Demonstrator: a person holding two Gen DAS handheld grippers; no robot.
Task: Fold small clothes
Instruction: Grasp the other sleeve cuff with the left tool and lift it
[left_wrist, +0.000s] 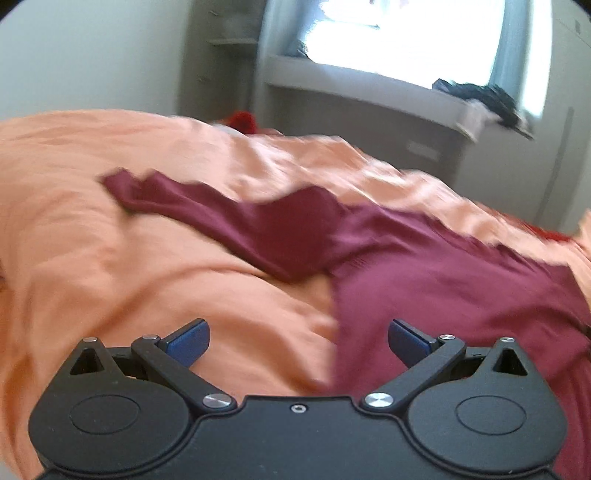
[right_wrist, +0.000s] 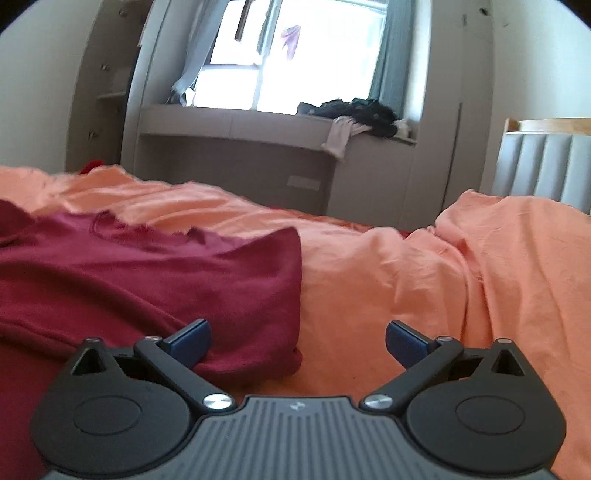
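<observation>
A dark red long-sleeved top (left_wrist: 424, 280) lies spread on the orange bedcover (left_wrist: 129, 266). In the left wrist view one sleeve (left_wrist: 207, 210) stretches away to the left. My left gripper (left_wrist: 298, 345) is open and empty, low over the top's left side edge. In the right wrist view the top (right_wrist: 147, 273) fills the left half, its right side edge running down the middle. My right gripper (right_wrist: 297, 345) is open and empty, straddling the top's near right corner (right_wrist: 284, 360) on the orange bedcover (right_wrist: 424, 280).
A bright window (right_wrist: 295, 55) with a window seat (right_wrist: 240, 122) stands beyond the bed, with a pile of dark clothes (right_wrist: 354, 110) on it. A grey padded headboard (right_wrist: 546, 166) is at the right. Something red (left_wrist: 242, 120) lies past the bed's far edge.
</observation>
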